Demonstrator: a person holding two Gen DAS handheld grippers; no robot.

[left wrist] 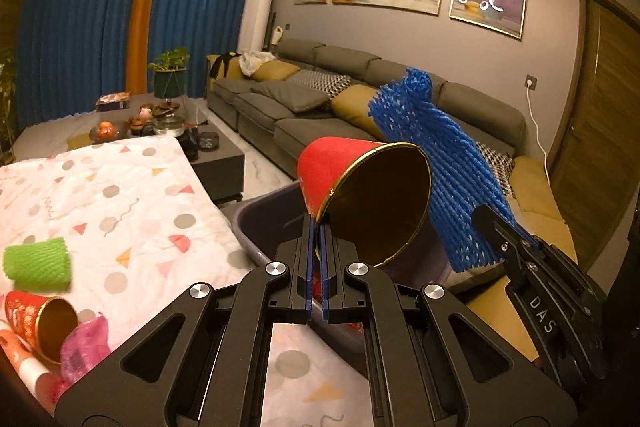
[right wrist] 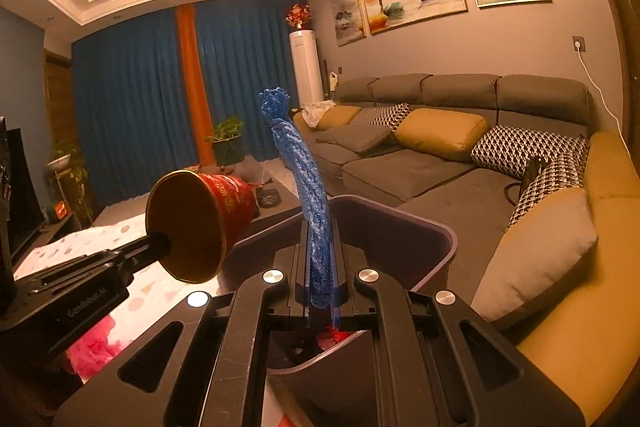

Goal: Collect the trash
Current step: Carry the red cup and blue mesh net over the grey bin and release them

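trash in both my tools at once. my left gripper point(left wrist: 317, 227) is clamped on the rim of a red paper cup point(left wrist: 360, 183), which tilts with its gold inside toward the camera, above the near edge of the grey bin point(left wrist: 256, 223). my right gripper point(right wrist: 320, 247) is pinched tight on a blue foam net point(right wrist: 308, 187) that stands up twisted between the pads, over the same bin point(right wrist: 400, 223). on the patterned cloth point(left wrist: 120, 195) beside the bin i see a green foam net point(left wrist: 38, 263), another red cup point(left wrist: 44, 323) on its side and a pink wrapper point(left wrist: 86, 347) touching it.
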